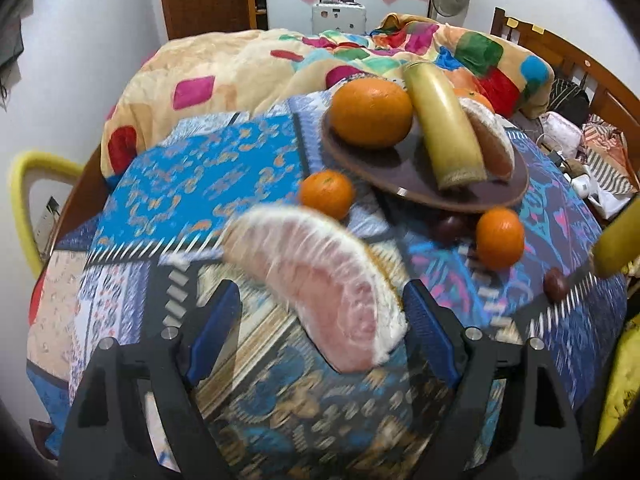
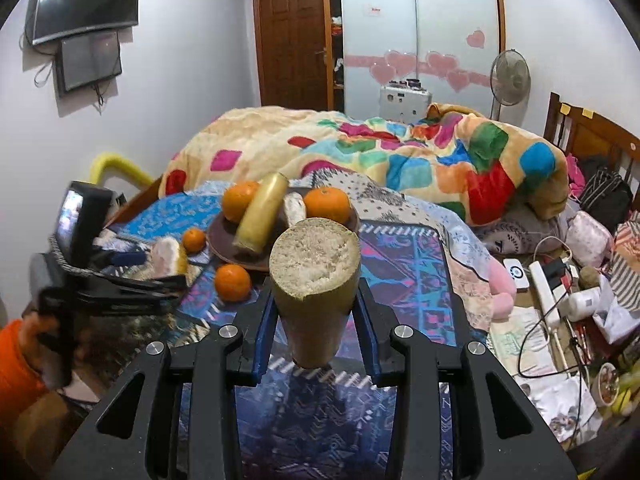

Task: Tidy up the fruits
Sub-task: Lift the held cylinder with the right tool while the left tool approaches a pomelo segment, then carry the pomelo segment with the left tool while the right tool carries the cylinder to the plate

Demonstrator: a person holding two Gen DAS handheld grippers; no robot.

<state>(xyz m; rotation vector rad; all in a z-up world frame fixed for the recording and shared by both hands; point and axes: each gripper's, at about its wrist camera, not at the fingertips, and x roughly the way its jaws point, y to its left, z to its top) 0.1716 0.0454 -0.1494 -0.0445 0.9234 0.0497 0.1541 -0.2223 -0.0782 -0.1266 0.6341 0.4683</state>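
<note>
Left tongs [image 1: 320, 320] straddle pomelo wedge [image 1: 320, 284] near mandarin [image 1: 327, 194].

The plate [image 1: 404, 178] holds an orange [image 1: 372, 112], a cane piece [image 1: 442, 128] and a pomelo wedge [image 1: 494, 140], leaving only its near-left face bare. Two tangerines [image 1: 327, 194] [image 1: 500, 238] and dark fruits [image 1: 450, 228] crowd its near rim. Left of the plate, open blue cloth [image 1: 192, 184] offers clear passage.
</note>
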